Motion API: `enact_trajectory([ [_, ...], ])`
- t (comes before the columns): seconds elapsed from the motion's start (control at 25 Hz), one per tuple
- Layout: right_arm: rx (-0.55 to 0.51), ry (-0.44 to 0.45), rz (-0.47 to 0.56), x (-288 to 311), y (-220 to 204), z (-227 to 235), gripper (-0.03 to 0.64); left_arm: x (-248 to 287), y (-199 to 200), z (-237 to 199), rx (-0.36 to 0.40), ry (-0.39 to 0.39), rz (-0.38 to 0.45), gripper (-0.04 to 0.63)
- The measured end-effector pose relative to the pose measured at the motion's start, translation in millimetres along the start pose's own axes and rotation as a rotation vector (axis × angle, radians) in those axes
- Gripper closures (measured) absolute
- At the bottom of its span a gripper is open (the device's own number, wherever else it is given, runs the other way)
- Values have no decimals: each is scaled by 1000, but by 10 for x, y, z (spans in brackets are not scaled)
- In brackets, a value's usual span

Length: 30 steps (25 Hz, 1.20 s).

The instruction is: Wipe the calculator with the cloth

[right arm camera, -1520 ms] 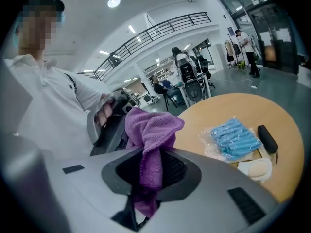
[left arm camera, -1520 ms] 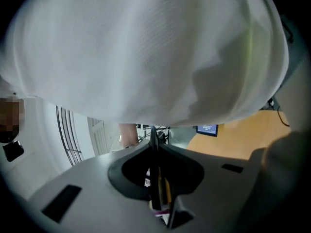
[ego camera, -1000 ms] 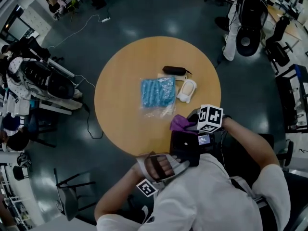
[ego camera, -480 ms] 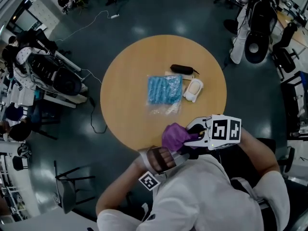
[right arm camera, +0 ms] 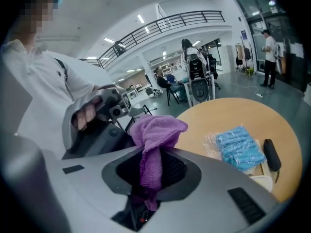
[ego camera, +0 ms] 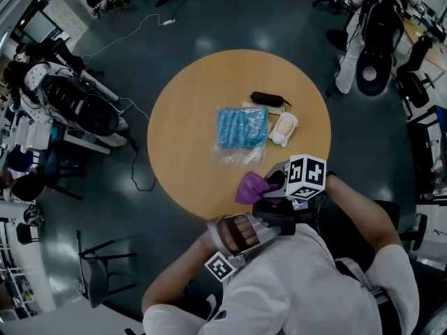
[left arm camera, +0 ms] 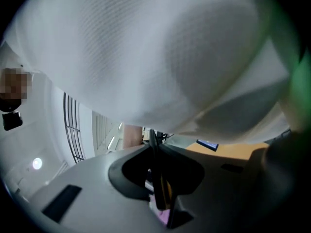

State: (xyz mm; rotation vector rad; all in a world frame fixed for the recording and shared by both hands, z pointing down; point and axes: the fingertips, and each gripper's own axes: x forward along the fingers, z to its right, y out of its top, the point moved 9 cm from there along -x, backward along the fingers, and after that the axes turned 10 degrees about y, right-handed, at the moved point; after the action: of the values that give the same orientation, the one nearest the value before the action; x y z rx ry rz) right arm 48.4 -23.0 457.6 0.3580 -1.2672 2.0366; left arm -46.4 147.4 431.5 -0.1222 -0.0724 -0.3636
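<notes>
My right gripper is shut on a purple cloth, which bunches out of its jaws over the near edge of the round wooden table. In the right gripper view the cloth hangs from that gripper, with the left hand just behind it. My left gripper holds the black calculator close to my body, just below the cloth. In the left gripper view the calculator shows edge-on as a thin dark slab between the jaws, which have just been opening slightly.
On the table lie a blue packet in clear wrap, a black case and a white rounded object. Office chairs and a floor cable surround the table. A white shirt fills most of the left gripper view.
The right gripper carried the cloth down over the calculator, then lifted it back toward the table edge. The left hand has stayed nearly where it was.
</notes>
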Motion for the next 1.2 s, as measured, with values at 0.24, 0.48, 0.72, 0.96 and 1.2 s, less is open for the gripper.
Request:
enact_trajectory([
  [0.24,115,-119,-15,137,-256,497,537,-67,-25,-12,-125,36,-64,548],
  [0.48,228,-316,322,-320,-291,691,537,-336,-664,-104,-642,252,-338,548],
  [0.72,197,-462,487,-634,-350,466,537,-530,-1743,639,-1776,541,-644,548],
  [0.96,249,-467,605,-513,-632,357,537,-470,-2248,2306,-2438,747,-694,548],
  [1.2,299,-471,638,-378,-780,212,537,-427,-2230,2859,-2467,674,-920,548],
])
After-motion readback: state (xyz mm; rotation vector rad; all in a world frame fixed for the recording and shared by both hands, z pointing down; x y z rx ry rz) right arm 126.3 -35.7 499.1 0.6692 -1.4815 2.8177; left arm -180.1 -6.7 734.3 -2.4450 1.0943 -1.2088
